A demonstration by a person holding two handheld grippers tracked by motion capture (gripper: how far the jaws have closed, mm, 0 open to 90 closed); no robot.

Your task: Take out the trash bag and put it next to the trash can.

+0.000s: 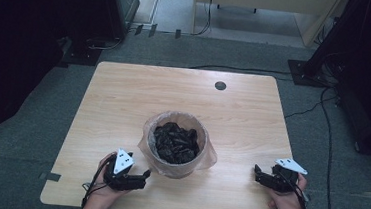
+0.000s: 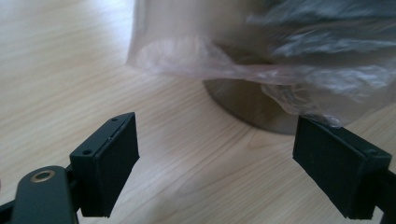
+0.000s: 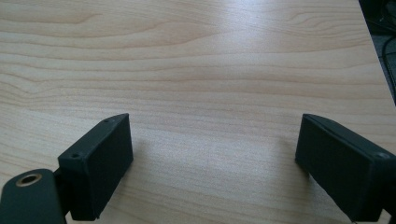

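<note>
Wood: pale table (image 1: pixel 123 104), bin at its centre
Bin (image 1: pixel 177 149): clear plastic liner (image 2: pixel 210 60), dark scraps inside
Left gripper (image 2: pixel 215 163): jaws spread, empty, just beside the bin's base
Right gripper (image 3: pixel 212 158): jaws spread, empty, well apart from the bin

High view looks down on the table (image 1: pixel 124 94) — gripper views skim it close.

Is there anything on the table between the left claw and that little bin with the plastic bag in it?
Nothing visible. The left gripper is open, with bare wooden table between it and the bin.
</note>
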